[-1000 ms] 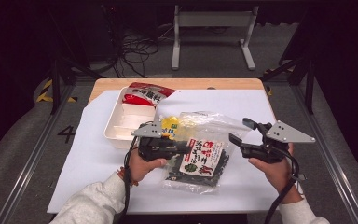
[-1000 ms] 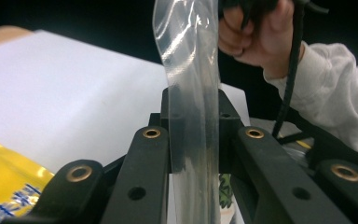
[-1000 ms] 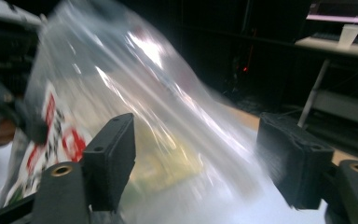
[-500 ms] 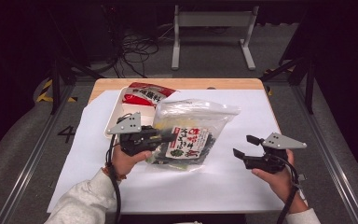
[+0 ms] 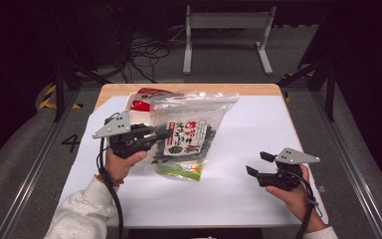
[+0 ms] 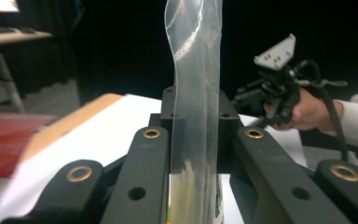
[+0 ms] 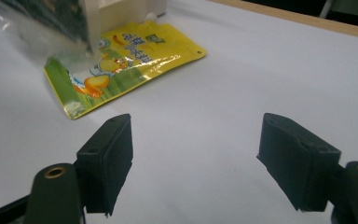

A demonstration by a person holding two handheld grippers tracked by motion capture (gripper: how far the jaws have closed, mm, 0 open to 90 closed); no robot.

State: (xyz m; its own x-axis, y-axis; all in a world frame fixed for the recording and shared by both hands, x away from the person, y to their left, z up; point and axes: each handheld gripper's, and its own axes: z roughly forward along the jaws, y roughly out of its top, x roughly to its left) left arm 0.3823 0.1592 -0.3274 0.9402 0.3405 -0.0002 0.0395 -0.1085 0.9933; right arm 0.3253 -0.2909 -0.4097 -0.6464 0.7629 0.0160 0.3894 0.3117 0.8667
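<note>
A clear plastic bag (image 5: 199, 112) holds a dark seaweed packet (image 5: 185, 137) with a white and red label. My left gripper (image 5: 163, 133) is shut on the bag's edge and holds it up over the left middle of the table. In the left gripper view the bag's clear film (image 6: 193, 93) stands pinched between the jaws of the left gripper (image 6: 196, 121). A yellow-green pouch (image 5: 181, 171) lies flat under the bag's near end. My right gripper (image 5: 258, 163) hovers open at the near right, apart from everything. In the right gripper view the right gripper (image 7: 196, 154) stands wide open over bare sheet, with the pouch (image 7: 126, 60) ahead.
A red packet (image 5: 142, 98) lies at the back left, partly behind the bag. A white sheet (image 5: 258, 124) covers the wooden table. A white box-like edge (image 7: 121, 14) stands behind the pouch. The other hand and its gripper (image 6: 279, 88) show far off in the left gripper view.
My left gripper has carried the bag up and to the left. The right gripper has drawn back from the bag toward the near right edge, open.
</note>
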